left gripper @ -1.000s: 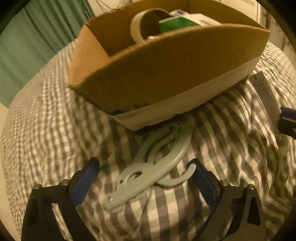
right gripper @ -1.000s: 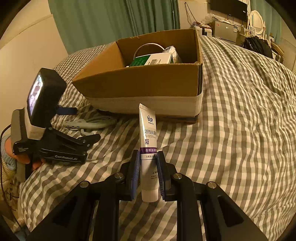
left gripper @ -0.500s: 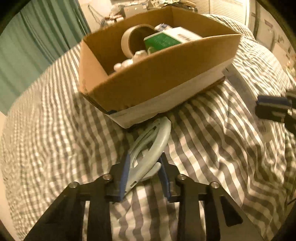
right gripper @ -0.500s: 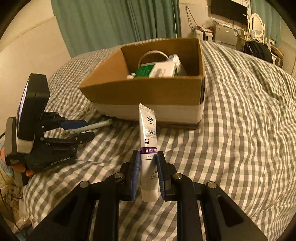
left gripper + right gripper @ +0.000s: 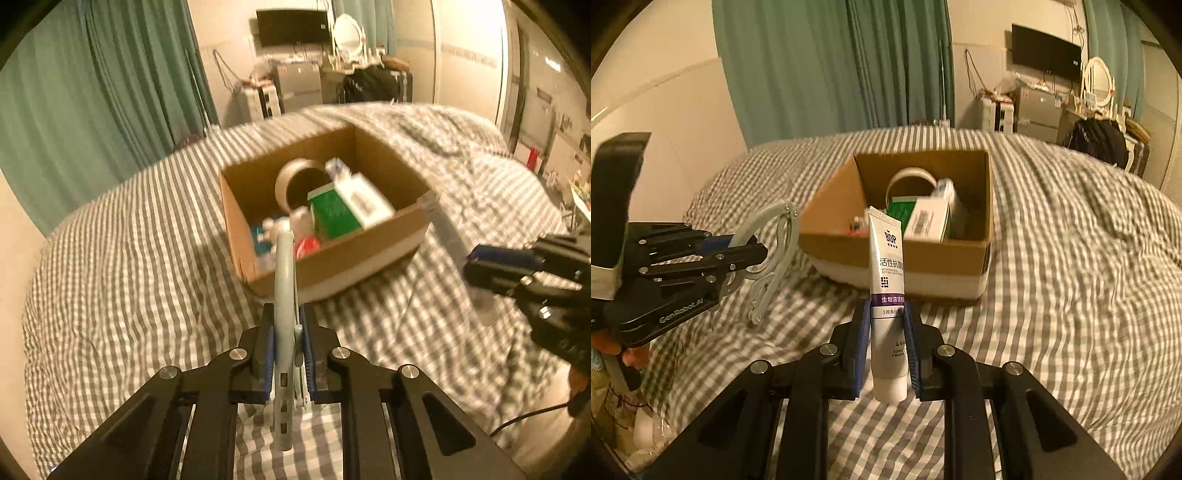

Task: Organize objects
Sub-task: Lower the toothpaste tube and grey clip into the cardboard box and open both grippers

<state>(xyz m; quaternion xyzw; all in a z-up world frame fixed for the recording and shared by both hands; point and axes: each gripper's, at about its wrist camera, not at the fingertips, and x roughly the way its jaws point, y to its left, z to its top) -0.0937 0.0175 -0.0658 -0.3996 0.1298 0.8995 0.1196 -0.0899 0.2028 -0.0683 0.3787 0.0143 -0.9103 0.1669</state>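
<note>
Left wrist view: we note our left gripper (image 5: 288,350) clamped on a pale grey hanger (image 5: 285,295), held edge-on above the checked bedcover (image 5: 122,266), short of the box (image 5: 332,266). Right wrist view: we find our right gripper (image 5: 886,347) clenched on an upright white tube (image 5: 888,295), cap down, before the same box (image 5: 897,254), which holds a tape roll (image 5: 910,177) and cartons.

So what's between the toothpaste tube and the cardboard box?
Only bare grey-checked bedsheet, right wrist view, between white toothpaste tube and brown cardboard box.
</note>
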